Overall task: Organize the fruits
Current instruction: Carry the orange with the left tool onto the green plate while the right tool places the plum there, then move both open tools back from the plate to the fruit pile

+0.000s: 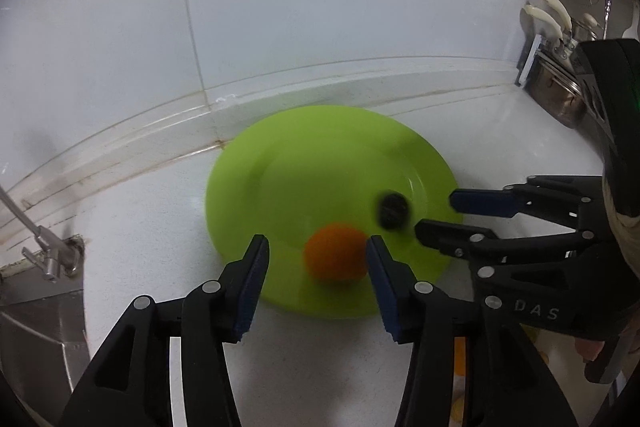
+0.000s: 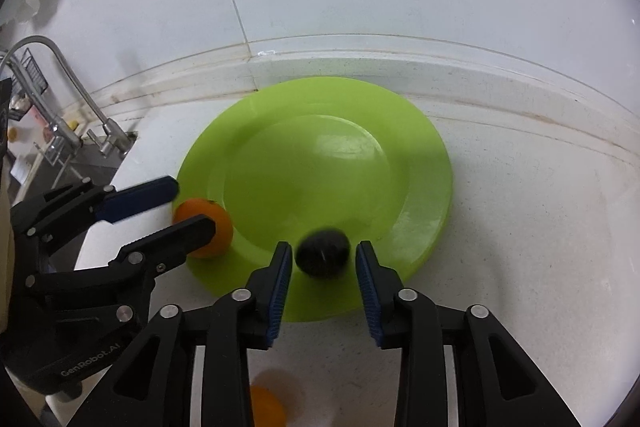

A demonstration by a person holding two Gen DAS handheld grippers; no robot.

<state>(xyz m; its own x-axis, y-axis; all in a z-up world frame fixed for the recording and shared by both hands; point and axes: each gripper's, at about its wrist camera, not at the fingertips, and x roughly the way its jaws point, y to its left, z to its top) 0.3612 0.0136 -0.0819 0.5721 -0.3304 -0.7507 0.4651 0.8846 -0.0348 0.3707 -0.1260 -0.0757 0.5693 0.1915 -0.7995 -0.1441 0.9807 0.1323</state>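
A green plate point(image 2: 420, 195) is seen on a white counter point(image 2: 520, 227), close to the tiled wall. An orange point(image 1: 336, 253) lies on the plate's near rim, between the fingers of the left gripper point(image 1: 318, 251); the jaws are parted wider than the fruit, and a gap is visible on each side, so nothing is gripped. A dark, blurred fruit point(image 2: 323, 253) sits further along the rim, between the fingers of the right gripper point(image 2: 323, 261), whose jaws are likewise parted and clear of it. A second orange thing point(image 2: 266, 405) is glimpsed under the right gripper, on the counter. A tap point(image 2: 76, 107) stands at the left by a sink.
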